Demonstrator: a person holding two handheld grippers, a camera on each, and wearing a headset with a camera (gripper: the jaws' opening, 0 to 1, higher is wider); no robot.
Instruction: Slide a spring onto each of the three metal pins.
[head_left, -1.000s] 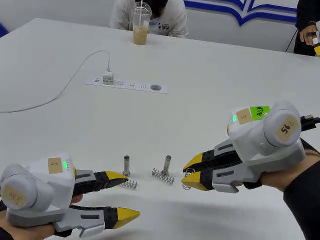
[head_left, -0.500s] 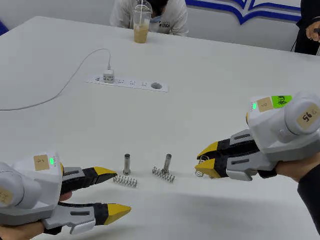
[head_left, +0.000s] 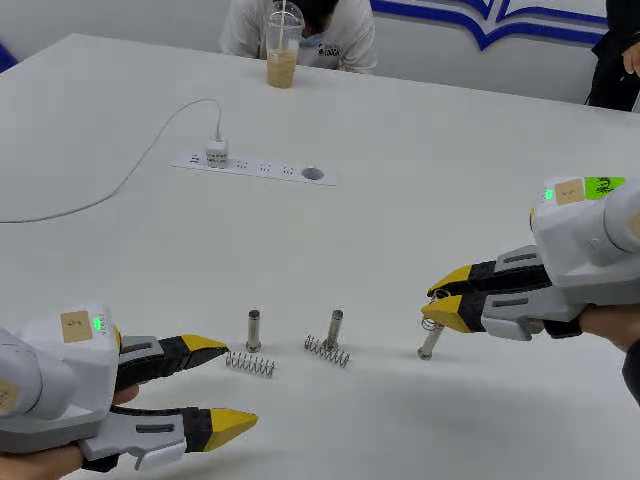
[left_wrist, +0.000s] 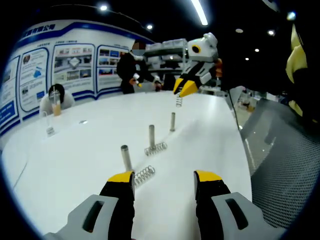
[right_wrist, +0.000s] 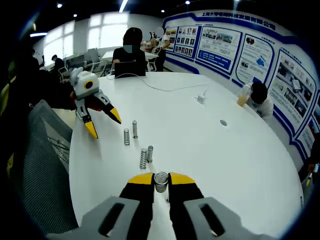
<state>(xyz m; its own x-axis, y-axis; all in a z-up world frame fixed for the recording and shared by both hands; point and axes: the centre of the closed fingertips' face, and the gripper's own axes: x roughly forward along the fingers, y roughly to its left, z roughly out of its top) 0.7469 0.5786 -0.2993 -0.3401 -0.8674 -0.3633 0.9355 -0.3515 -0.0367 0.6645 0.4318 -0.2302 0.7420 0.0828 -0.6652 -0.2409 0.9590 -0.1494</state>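
**Inspector:** Where is the task's piece sitting?

**Operator:** I am gripping the held spring (right_wrist: 160, 181) end-on in the right tool (right_wrist: 160, 180), whose jaws are clamping its coils. It is hanging just above the right-hand pin (head_left: 430, 342). In the left gripper view I am seeing a gap between the two, so I am judging it not yet threaded.

**Inspector:** What is threatening that step?

**Operator:** The pin is appearing to lean in the head view. If I am descending off its axis, the spring's end is likely catching the pin's top, buckling, or tipping the pin. I cannot tell whether anything is fixing the pin to the counter (head_left: 450, 180). Squeezing harder is risking a crushed coil. Easing off is risking the spring jumping away.

**Inspector:** And further out?

**Operator:** The middle pin (head_left: 333, 328) and the left pin (head_left: 253, 330) are standing bare. The middle spring (head_left: 327, 350) and the left spring (head_left: 250, 362) are lying at their feet. The left tool (head_left: 225, 385) is hovering with its jaws spread and gripping nothing, just beside the left spring. A careless sweep there is likely rolling that spring off or knocking over its pin.
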